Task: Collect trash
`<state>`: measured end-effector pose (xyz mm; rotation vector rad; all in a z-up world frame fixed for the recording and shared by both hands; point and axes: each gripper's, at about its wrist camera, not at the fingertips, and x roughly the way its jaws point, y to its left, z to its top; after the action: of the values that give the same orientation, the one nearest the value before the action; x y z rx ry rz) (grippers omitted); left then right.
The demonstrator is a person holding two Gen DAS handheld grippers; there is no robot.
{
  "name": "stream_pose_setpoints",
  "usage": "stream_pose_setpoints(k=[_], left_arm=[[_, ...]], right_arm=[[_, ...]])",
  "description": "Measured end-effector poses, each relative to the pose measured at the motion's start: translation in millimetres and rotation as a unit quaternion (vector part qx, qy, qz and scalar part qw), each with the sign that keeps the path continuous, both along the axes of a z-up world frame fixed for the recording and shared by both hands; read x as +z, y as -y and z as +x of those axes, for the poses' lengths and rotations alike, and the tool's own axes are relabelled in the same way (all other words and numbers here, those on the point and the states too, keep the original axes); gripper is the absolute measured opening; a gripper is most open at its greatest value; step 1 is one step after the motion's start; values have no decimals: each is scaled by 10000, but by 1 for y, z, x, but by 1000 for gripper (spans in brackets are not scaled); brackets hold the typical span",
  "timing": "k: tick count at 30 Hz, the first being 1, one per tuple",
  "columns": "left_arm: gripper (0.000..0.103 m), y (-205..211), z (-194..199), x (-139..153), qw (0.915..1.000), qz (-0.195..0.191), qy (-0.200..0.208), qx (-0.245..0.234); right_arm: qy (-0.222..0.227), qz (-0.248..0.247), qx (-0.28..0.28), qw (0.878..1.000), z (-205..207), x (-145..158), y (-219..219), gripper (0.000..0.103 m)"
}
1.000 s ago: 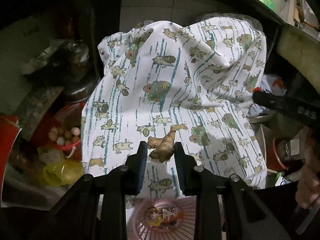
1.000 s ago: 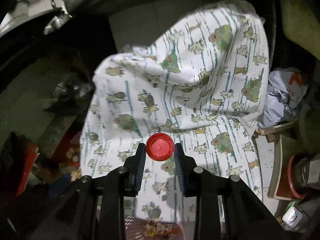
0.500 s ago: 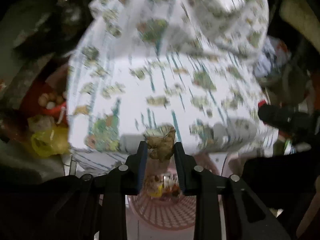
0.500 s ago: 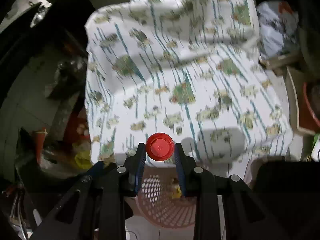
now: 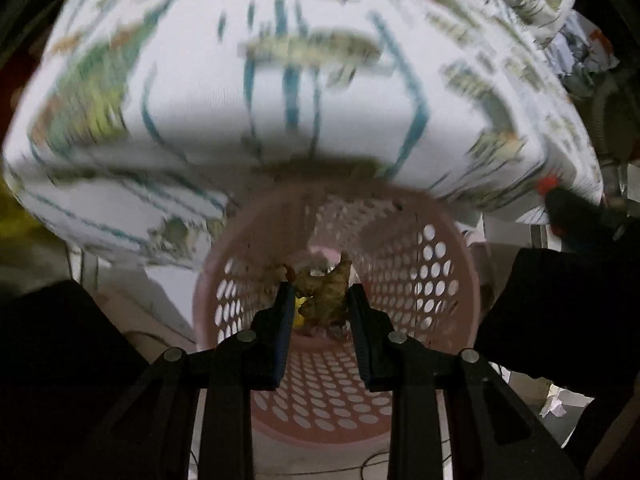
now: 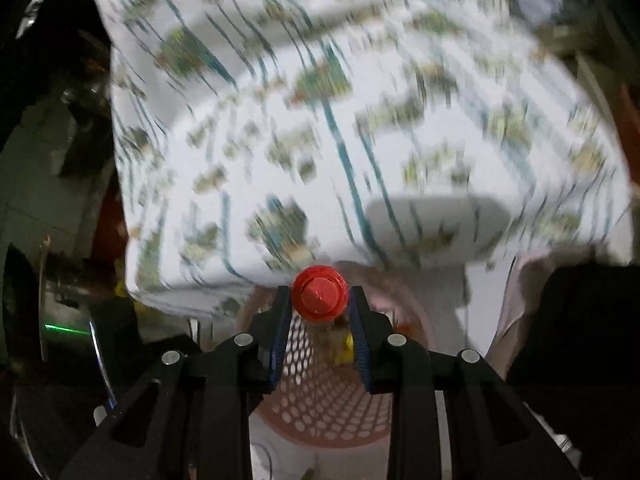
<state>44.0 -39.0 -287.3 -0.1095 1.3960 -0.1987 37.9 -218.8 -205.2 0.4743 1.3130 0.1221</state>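
My left gripper [image 5: 319,300] is shut on a knobbly brown piece of ginger [image 5: 326,294] and holds it over the mouth of a pink perforated trash basket [image 5: 432,280] on the floor. My right gripper [image 6: 319,304] is shut on a red bottle cap [image 6: 319,294] and holds it above the same basket [image 6: 320,408], near its far rim. Trash, some of it yellow, lies at the basket's bottom. The right gripper with the cap also shows at the right edge of the left wrist view [image 5: 560,200].
A table covered with a white cartoon-print cloth [image 5: 280,80] stands just beyond the basket, also in the right wrist view [image 6: 340,120]. Dark clutter and a metal pot [image 6: 68,312] sit at left. Crumpled paper [image 5: 554,406] lies on the floor at right.
Both grippers have pulled back from the table and tipped down, so each now holds its item over the pink basket. Both stay shut on their items.
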Motion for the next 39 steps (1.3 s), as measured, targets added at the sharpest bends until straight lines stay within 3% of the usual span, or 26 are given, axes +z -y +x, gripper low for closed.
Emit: stream_pose_setpoints(k=[8, 12, 13, 14, 16, 17, 19, 20, 29, 32, 39], left_arm=[[26, 5, -18, -33, 9980, 324, -498, -200], [27, 10, -23, -36, 9969, 404, -546, -397], [39, 10, -24, -36, 9968, 397, -555, -424], [61, 11, -25, -36, 9966, 379, -595, -431], [83, 9, -25, -36, 9966, 428, -572, -399], [83, 8, -24, -35, 9967, 489, -527, -386], [83, 6, -23, -36, 9964, 521, -566, -347], [83, 4, -22, -35, 9966, 503, -574, -308], [83, 8, -22, -20, 9962, 668, -383, -395], [83, 13, -25, -2, 9951, 793, -255, -531], [82, 19, -29, 65, 9934, 755, 452, -736]], right_arm=[[-1190, 179, -324, 9922, -9, -93, 3, 31], [-1495, 119, -413, 9878, -14, -117, 3, 31], [-1550, 98, -421, 9870, -15, -120, 4, 31], [-1573, 76, -447, 9865, -16, -122, 3, 31], [-1607, 110, -519, 9856, -18, -124, 6, 31], [-1604, 170, -546, 9854, -18, -123, 8, 33], [-1585, 195, -594, 9854, -17, -121, 10, 51], [-1529, 154, -595, 9863, -17, -120, 11, 52], [-1408, 24, -681, 9877, -14, -104, 18, 52], [-1422, -257, -625, 9875, -14, -85, 18, 52], [-880, -1045, -93, 9906, -7, -10, 20, 52]])
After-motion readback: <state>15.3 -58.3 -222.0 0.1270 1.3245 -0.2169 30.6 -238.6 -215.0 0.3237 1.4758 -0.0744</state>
